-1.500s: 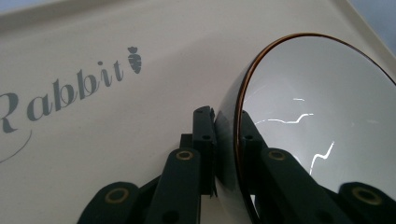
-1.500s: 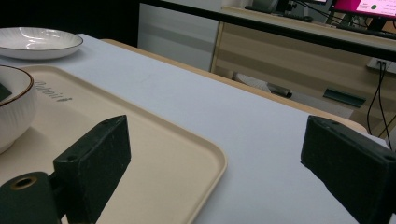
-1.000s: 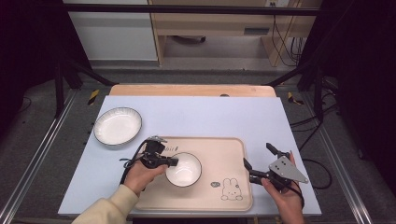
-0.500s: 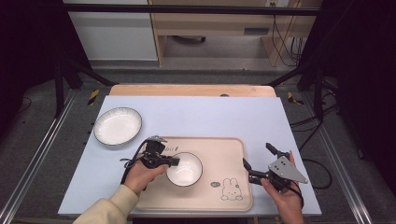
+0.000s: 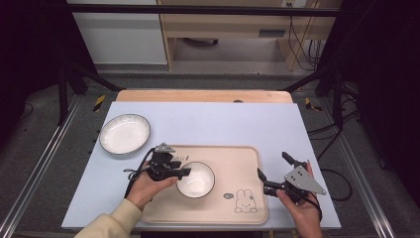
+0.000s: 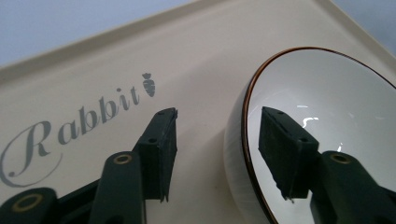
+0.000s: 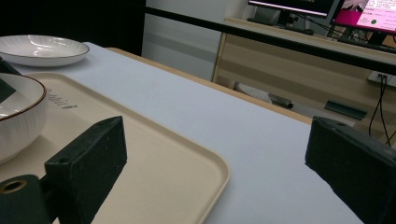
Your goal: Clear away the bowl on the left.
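Observation:
A white bowl [image 5: 195, 179] with a dark rim stands on the beige tray [image 5: 233, 163], left of the tray's middle. My left gripper [image 5: 184, 172] is at the bowl's left rim. In the left gripper view one jaw is outside the bowl [image 6: 327, 102] and the other inside, so my left gripper [image 6: 217, 126] straddles the rim. The jaws have just been opening and neither pad presses on the rim. My right gripper [image 5: 272, 164] stands open at the tray's right edge with nothing between its jaws; its own view shows my right gripper [image 7: 215, 135] over the tray corner [image 7: 154, 158].
A white plate [image 5: 125, 134] lies on the pale blue table cover at the back left, off the tray. The tray carries a rabbit drawing [image 5: 244, 200] near its front right. A wooden table edge [image 5: 203, 95] runs along the back.
The left gripper's jaws look slightly wider apart at the bowl's rim than before. Both hands, the bowl and the tray have stayed in place.

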`<state>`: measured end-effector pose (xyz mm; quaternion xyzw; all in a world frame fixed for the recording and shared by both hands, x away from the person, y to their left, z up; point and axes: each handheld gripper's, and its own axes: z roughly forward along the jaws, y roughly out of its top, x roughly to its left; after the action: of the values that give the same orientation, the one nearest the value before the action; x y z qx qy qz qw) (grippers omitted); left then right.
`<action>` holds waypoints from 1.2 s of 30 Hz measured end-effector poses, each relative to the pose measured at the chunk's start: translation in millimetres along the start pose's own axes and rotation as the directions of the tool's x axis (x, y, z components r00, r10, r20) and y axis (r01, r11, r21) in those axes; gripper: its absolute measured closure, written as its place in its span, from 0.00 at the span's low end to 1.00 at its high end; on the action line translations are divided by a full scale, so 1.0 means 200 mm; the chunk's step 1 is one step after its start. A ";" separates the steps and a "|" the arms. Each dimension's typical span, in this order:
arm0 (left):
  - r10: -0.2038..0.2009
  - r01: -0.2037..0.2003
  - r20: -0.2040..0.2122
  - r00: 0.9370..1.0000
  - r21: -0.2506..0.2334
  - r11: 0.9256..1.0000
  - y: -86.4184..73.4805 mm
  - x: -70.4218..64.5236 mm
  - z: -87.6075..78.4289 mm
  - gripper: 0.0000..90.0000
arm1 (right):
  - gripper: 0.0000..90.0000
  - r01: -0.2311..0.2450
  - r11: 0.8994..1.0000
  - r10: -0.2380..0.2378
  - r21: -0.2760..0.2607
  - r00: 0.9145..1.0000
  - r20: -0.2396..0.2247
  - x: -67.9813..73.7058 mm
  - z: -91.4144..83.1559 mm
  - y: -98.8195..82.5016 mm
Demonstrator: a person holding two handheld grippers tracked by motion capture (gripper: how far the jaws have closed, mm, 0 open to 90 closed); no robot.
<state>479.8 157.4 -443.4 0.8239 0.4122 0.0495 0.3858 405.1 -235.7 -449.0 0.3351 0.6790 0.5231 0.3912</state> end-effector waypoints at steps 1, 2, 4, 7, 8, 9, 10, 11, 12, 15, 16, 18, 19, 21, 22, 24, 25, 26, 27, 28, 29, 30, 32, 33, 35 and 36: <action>0.008 -0.008 -0.004 1.000 -0.005 1.000 0.00 0.00 0.00 0.48 | 0.06 0.000 1.000 0.000 0.000 1.000 0.000 0.00 0.00 0.00; 0.006 -0.006 -0.005 1.000 -0.012 1.000 0.00 0.00 0.00 0.46 | 0.06 -0.001 1.000 0.001 0.000 1.000 0.000 0.00 0.00 0.00; 0.006 -0.006 -0.004 1.000 -0.019 1.000 0.01 0.00 -0.01 0.42 | 0.06 -0.002 1.000 0.002 -0.001 1.000 0.001 0.00 0.00 0.00; 0.015 -0.015 -0.008 1.000 -0.032 0.999 0.01 -0.01 -0.01 0.36 | 0.06 -0.002 1.000 0.002 -0.003 1.000 0.001 0.00 0.00 0.00; 0.020 -0.021 -0.005 1.000 -0.039 0.999 0.01 -0.01 -0.01 0.35 | 0.06 -0.002 1.000 0.002 -0.003 1.000 0.001 0.00 0.00 0.00; 0.028 -0.028 0.000 1.000 -0.043 0.999 0.01 -0.01 -0.01 0.32 | 0.06 -0.002 1.000 0.002 -0.003 1.000 0.001 0.00 0.00 0.00; 0.032 -0.032 -0.002 0.999 -0.050 0.998 0.01 -0.02 -0.01 0.31 | 0.06 -0.002 1.000 0.002 -0.002 1.000 0.001 0.00 0.00 0.00; 0.038 -0.038 -0.006 0.999 -0.058 0.998 0.01 -0.02 -0.01 0.29 | 0.06 -0.002 1.000 0.002 -0.002 1.000 0.001 0.00 0.00 0.00; 0.046 -0.046 -0.012 0.999 -0.066 0.997 0.01 -0.02 -0.01 0.28 | 0.06 -0.002 1.000 0.002 -0.001 1.000 0.001 0.00 0.00 0.00; 0.060 -0.061 -0.013 0.998 -0.081 0.995 0.02 -0.03 -0.02 0.24 | 0.06 -0.002 1.000 0.002 0.000 1.000 0.000 0.00 0.00 0.00; 0.063 -0.064 -0.013 0.998 -0.091 0.994 0.02 -0.03 -0.02 0.23 | 0.06 -0.001 1.000 0.001 0.001 1.000 0.000 0.00 0.00 0.00; 0.080 -0.080 -0.008 0.997 -0.106 0.991 0.02 -0.03 -0.03 0.20 | 0.06 -0.001 1.000 0.001 0.000 1.000 0.000 0.00 0.00 0.00; 0.088 -0.089 -0.007 0.996 -0.114 0.990 0.02 -0.04 -0.03 0.19 | 0.06 -0.001 1.000 0.001 0.000 1.000 0.000 0.00 0.00 0.00; 0.106 -0.105 -0.003 0.994 -0.126 0.986 0.02 -0.04 -0.04 0.16 | 0.06 -0.001 1.000 0.001 -0.001 1.000 0.001 0.00 0.00 0.00; 0.123 -0.122 -0.002 0.992 -0.137 0.983 0.02 -0.05 -0.05 0.15 | 0.06 -0.002 1.000 0.002 -0.001 1.000 0.000 0.00 -0.01 0.00; 0.144 -0.143 0.001 0.990 -0.148 0.979 0.02 -0.05 -0.05 0.13 | 0.06 -0.003 1.000 0.003 -0.003 1.000 0.002 0.00 -0.01 0.00; 0.147 -0.144 0.004 0.989 -0.155 0.977 0.02 -0.06 -0.05 0.13 | 0.06 -0.003 1.000 0.003 -0.002 1.000 0.002 0.00 -0.01 0.00; 0.155 -0.152 0.007 0.988 -0.163 0.975 0.02 -0.06 -0.06 0.12 | 0.06 -0.003 1.000 0.003 -0.002 1.000 0.002 0.00 -0.01 0.00; 0.158 -0.154 0.009 0.987 -0.167 0.974 0.02 -0.06 -0.06 0.12 | 0.06 -0.003 1.000 0.003 -0.001 1.000 0.001 0.00 -0.01 0.00; 0.159 -0.155 0.012 0.987 -0.170 0.973 0.02 -0.06 -0.06 0.11 | 0.06 -0.002 1.000 0.002 -0.001 1.000 0.001 0.00 -0.01 0.00; 0.161 -0.157 0.013 0.987 -0.174 0.972 0.02 -0.06 -0.06 0.11 | 0.06 -0.002 1.000 0.002 -0.001 1.000 0.001 0.00 -0.01 0.00; 0.166 -0.161 0.011 0.986 -0.178 0.971 0.02 -0.06 -0.06 0.11 | 0.06 -0.002 1.000 0.002 -0.001 1.000 0.001 0.00 -0.01 0.00; 0.172 -0.168 0.006 0.985 -0.196 0.966 0.02 -0.06 -0.07 0.11 | 0.06 -0.003 1.000 0.003 -0.001 1.000 0.001 0.00 -0.01 0.00; 0.181 -0.175 0.008 0.984 -0.209 0.962 0.02 -0.07 -0.07 0.11 | 0.06 -0.003 1.000 0.003 -0.001 1.000 0.001 0.00 -0.01 0.00; 0.189 -0.182 0.009 0.982 -0.228 0.957 0.02 -0.07 -0.08 0.11 | 0.06 -0.003 1.000 0.003 -0.001 1.000 0.002 0.00 -0.01 0.00; 0.192 -0.184 0.008 0.981 -0.233 0.955 0.02 -0.07 -0.09 0.11 | 0.06 -0.003 1.000 0.003 -0.001 1.000 0.002 0.00 -0.01 0.00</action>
<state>466.9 155.9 -424.9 0.8095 0.3175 0.1211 0.4787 404.0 -236.4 -448.5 0.3366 0.6778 0.5237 0.3911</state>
